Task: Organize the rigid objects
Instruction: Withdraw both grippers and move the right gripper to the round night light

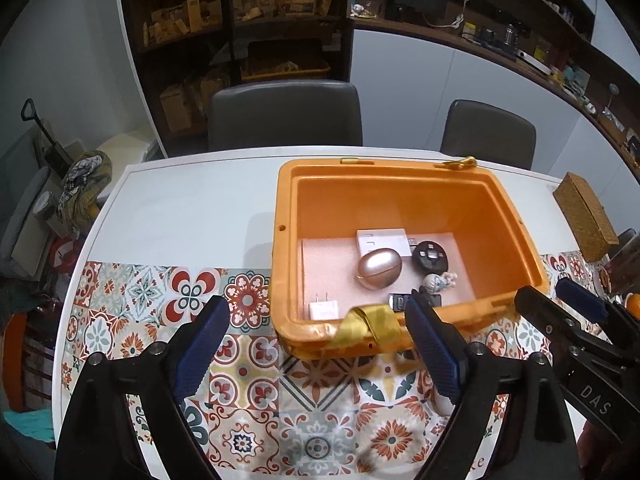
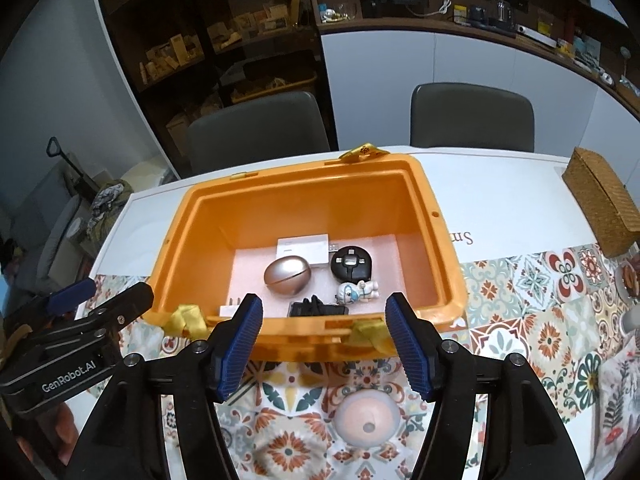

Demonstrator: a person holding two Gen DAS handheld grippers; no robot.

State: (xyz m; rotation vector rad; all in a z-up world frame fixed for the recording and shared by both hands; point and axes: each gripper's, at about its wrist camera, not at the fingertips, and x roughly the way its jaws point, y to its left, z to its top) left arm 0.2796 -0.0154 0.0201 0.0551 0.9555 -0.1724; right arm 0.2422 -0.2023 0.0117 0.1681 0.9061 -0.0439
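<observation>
Sitting on the patterned desk [image 2: 560,280] just in front of the orange bin [image 2: 192,216], a round pink object [image 2: 367,414] lies directly below the right hand-held gripper [image 2: 324,346], almost centred between its 2 blue pads [image 2: 240,344], which are spread wide and hold nothing. It has no long axis to speak of (a small hole faces up), so approach angle probably matters little. The left hand-held gripper [image 1: 316,348], also wide and empty, sits further off; the object peeks out beside its right finger [image 1: 442,402]. The right is clearly nearer. 6 items already rest inside the bin.
</observation>
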